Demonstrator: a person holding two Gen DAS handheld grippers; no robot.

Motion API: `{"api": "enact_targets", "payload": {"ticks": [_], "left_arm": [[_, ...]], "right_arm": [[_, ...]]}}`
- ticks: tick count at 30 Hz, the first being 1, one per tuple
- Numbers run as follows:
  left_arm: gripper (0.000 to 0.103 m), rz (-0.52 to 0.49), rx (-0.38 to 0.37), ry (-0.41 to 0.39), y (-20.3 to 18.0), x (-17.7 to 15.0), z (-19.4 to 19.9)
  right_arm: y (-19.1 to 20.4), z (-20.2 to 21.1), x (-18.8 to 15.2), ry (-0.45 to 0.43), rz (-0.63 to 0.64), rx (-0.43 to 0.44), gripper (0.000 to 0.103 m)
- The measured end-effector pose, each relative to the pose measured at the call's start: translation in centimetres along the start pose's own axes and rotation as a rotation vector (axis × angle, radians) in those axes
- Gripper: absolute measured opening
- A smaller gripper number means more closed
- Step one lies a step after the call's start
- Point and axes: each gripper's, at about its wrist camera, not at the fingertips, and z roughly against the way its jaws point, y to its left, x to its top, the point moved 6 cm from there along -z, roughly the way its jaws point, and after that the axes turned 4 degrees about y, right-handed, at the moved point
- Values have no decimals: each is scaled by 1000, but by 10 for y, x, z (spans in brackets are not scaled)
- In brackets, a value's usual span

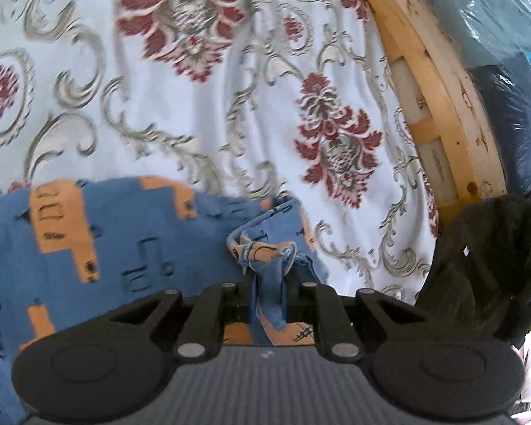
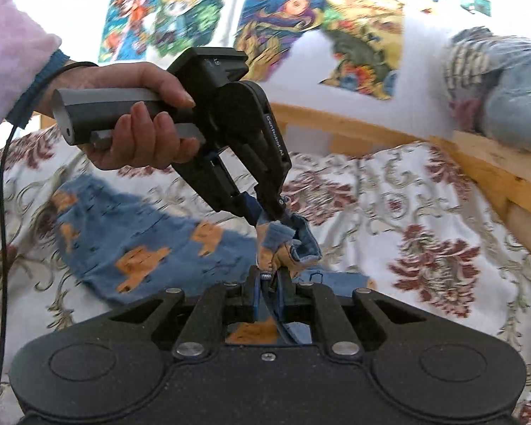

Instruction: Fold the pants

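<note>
Currently the pants (image 2: 148, 244), blue fabric with orange block patches and small dark marks, lie partly spread on the bedspread (image 2: 424, 212), with one bunched edge lifted off the surface. In the right wrist view the spread portion extends to the left, and the raised edge stands near the centre of the frame.

Right gripper (image 2: 268, 285): its fingers are closed to a narrow gap and pinch a fold of the pants' edge between the blue pads.

Left gripper (image 2: 265, 212): seen from the right wrist view, it angles downward from the upper left and its fingertips clamp the same bunched edge just above the right gripper's grip point. In the left wrist view, the left gripper (image 1: 268, 283) shows a strip of blue cloth held tight between nearly closed fingers. The person's left hand (image 2: 138, 120) wraps the grey handle; a black cable (image 2: 3, 212) hangs from the wrist.

Bedspread: white, with red floral medallions and grey scrolls, wrinkled beneath the garment.

A wooden bed frame (image 2: 478, 163) borders the far side. Colourful cartoon pictures (image 2: 283, 17) cover the wall behind. A dark garment (image 1: 485, 265) lies at the right edge in the left wrist view
</note>
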Motion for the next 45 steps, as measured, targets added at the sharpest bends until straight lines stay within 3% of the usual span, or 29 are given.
{"api": "enact_targets", "payload": {"ticks": [7,22,30,36,38,41,45], "left_arm": [[14,2,-45,-4,36,-5,2],[14,-34,-140,-3,75,-12,7],[16,-25,-127,11,93,-18,9],[23,-21,-85,7,101,-19,10],[31,-29,-62,4,101,-18,12],[45,-30,-33,-4,101,-17,19],[53,-34,20,-39,102,-18,38]], "right_arm": [[28,-19,-2,52,37,61,10],[57,-37,-4,106,95,138,10],[73,-44,-7,134,124,153,10],[79,-50,-11,157,141,146,12],[82,-52,-12,169,150,148,14],[85,-53,-12,182,152,164,21],[91,-52,-11,197,155,215,35]]}}
